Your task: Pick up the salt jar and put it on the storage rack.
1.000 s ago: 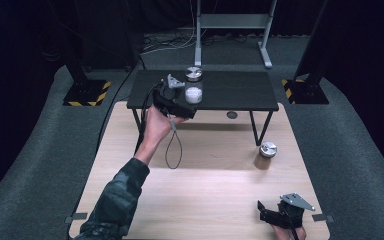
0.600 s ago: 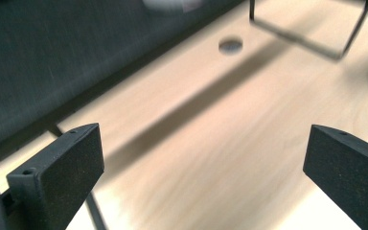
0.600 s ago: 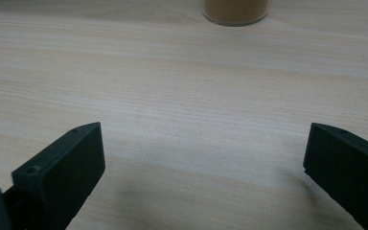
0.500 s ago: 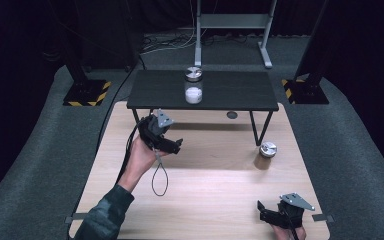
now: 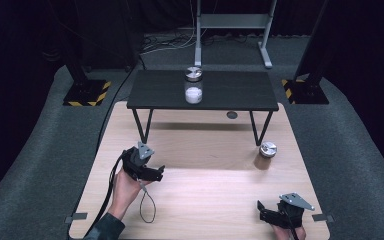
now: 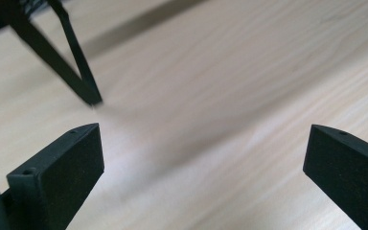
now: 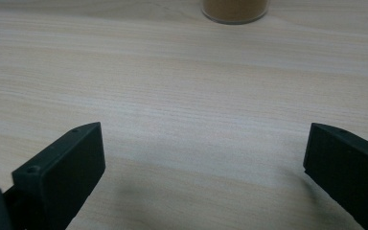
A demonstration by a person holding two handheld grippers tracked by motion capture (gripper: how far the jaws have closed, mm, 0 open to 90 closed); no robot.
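A hand holds my left gripper (image 5: 158, 172) low over the left part of the wooden table (image 5: 205, 200). Its jaws point right and stand wide apart with nothing between them (image 6: 204, 130). My right gripper (image 5: 261, 212) rests near the front right corner, also open and empty (image 7: 204, 128). A jar of brown powder (image 5: 267, 155) with a metal lid stands on the wood at the right, and its base (image 7: 235, 9) lies straight ahead in the right gripper view. On the low black table (image 5: 240, 92) stand a white-filled jar (image 5: 193, 94) and a second jar (image 5: 194, 74) behind it.
The black table's thin legs (image 6: 79, 72) stand on the wood close ahead of my left gripper. A small dark disc (image 5: 232, 115) lies under the black table. The left gripper's cable (image 5: 147, 207) loops on the wood. Grey carpet surrounds the table.
My left gripper has pulled back from the white-filled jar on the black table to the wooden table's left side. The jar stays standing there. The right gripper has not moved.
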